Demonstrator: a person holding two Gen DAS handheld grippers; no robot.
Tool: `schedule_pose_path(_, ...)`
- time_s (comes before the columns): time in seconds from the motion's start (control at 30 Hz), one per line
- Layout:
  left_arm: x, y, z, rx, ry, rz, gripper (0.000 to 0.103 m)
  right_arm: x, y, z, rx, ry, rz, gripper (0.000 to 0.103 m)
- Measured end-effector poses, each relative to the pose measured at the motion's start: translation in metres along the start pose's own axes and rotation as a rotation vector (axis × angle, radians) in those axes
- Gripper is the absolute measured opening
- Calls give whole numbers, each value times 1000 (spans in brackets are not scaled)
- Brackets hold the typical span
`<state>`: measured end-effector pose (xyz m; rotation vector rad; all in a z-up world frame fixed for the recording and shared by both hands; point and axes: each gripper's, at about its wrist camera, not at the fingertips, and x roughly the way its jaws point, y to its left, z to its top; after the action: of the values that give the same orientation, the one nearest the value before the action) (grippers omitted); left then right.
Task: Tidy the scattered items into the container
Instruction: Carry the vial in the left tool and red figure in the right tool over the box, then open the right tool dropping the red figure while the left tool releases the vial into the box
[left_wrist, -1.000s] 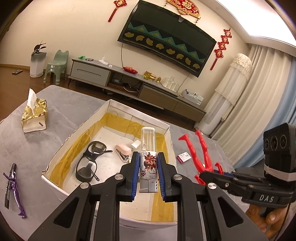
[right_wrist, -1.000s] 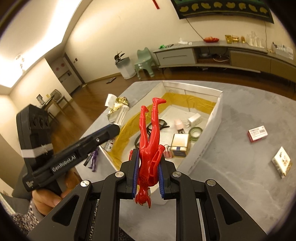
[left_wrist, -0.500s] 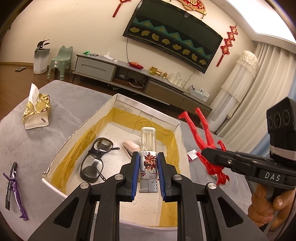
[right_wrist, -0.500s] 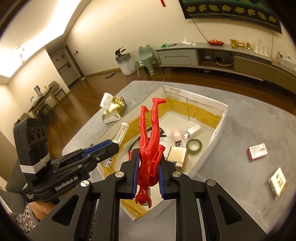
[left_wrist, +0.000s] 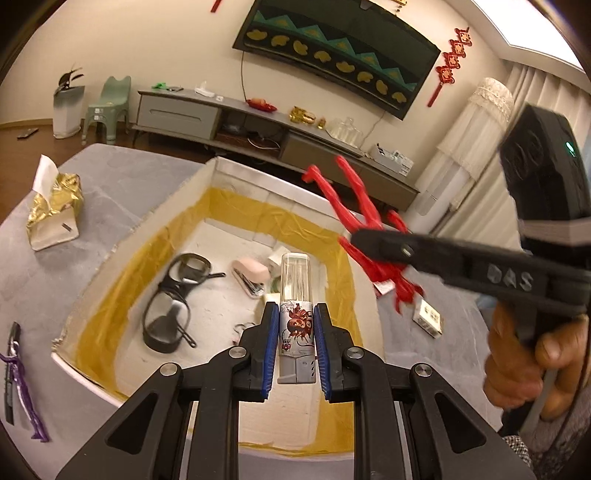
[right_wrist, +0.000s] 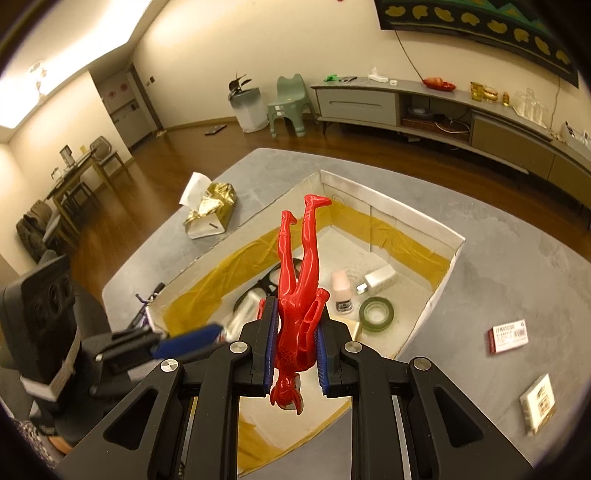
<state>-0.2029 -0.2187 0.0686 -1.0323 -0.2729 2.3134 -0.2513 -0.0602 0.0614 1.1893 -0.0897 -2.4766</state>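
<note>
My left gripper (left_wrist: 294, 332) is shut on a clear tube with a cartoon label (left_wrist: 295, 299), held over the white box lined with yellow tape (left_wrist: 122, 247). My right gripper (right_wrist: 295, 343) is shut on a red action figure (right_wrist: 301, 280), legs pointing away, above the box (right_wrist: 436, 291). In the left wrist view that figure (left_wrist: 364, 221) hangs by the box's right wall under the right gripper (left_wrist: 380, 243). In the box lie black glasses (left_wrist: 173, 299), a pink stapler (left_wrist: 251, 273), a tape roll (right_wrist: 376, 311) and a white charger (right_wrist: 378, 277).
On the grey table outside the box: a gold tissue pack (left_wrist: 55, 214), a purple tool (left_wrist: 18, 384) at the left, a red card box (right_wrist: 508, 336) and a small cream box (right_wrist: 537, 402) at the right. A TV cabinet (left_wrist: 229, 122) stands behind.
Both grippers have moved in over the box. The red figure now hangs above its inside rather than beside its right wall. The left gripper's tube sits lower over the box floor.
</note>
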Motion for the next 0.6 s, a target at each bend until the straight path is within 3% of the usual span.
schedule_pose_path(0.6, 40, -11, -10, 51, 164, 17, 20, 72, -2, 40, -92, 133, -51, 19)
